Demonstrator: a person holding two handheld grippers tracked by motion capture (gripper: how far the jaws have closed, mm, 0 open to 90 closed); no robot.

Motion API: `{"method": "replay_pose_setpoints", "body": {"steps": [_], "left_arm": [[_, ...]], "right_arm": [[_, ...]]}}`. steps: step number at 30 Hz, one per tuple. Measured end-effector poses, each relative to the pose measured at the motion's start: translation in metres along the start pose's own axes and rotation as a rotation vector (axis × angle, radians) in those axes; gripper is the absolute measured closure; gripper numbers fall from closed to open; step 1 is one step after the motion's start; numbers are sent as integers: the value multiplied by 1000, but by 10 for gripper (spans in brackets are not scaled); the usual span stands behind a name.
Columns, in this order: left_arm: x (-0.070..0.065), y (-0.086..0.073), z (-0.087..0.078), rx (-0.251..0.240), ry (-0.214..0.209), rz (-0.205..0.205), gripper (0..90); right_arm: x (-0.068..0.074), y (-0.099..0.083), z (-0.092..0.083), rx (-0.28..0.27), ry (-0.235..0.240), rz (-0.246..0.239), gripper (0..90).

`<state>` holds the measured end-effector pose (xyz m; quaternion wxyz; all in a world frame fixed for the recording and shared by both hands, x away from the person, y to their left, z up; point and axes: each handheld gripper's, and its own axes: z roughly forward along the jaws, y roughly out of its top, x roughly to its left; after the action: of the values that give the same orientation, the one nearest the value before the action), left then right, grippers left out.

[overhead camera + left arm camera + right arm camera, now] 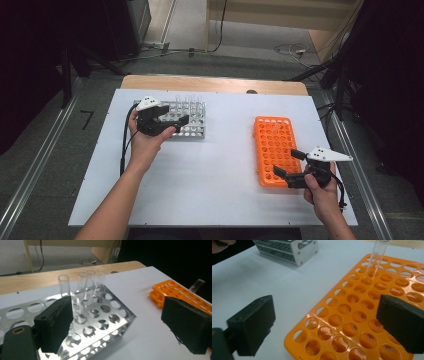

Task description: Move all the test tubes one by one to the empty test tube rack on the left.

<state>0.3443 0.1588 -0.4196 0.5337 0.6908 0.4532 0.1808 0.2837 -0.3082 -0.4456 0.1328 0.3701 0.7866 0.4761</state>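
A shiny metal rack [196, 119] stands at the table's far left, with several empty clear glass tubes [63, 284] upright in its back holes. My left gripper [175, 116] hovers over the rack's near side, open, nothing between its black pads [56, 323]. An orange plastic rack [274, 150] lies on the right, and one clear tube [375, 257] stands tilted in a hole near its far end. My right gripper [286, 162] is open at the orange rack's near right corner, its jaws straddling that corner with nothing gripped.
The white table top [215, 170] spreads bare between the two racks. A wooden strip [215, 84] runs along the table's far edge, with floor cables beyond it. The metal rack [294, 250] sits far off in the right gripper view.
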Motion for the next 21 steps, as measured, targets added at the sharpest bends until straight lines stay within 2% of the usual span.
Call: {"method": "replay_pose_setpoints", "body": {"steps": [5,11,14,17,21], "left_arm": [[-18,-12,-15,-17,-48,16,45],[-37,-26,-32,-38,-86,41,4],[-45,-33,-39,-37,-108,39,0],[-53,-43,-43,-32,-132,45,0],[-64,-55,-47,-36,-144,51,0]], "right_arm": [[-7,3,8,6,-2,26,40],[-18,9,17,23,-32,21,65],[-24,11,21,22,-49,39,127],[-28,15,27,31,-53,43,137],[-31,21,35,44,-88,49,217]]}}
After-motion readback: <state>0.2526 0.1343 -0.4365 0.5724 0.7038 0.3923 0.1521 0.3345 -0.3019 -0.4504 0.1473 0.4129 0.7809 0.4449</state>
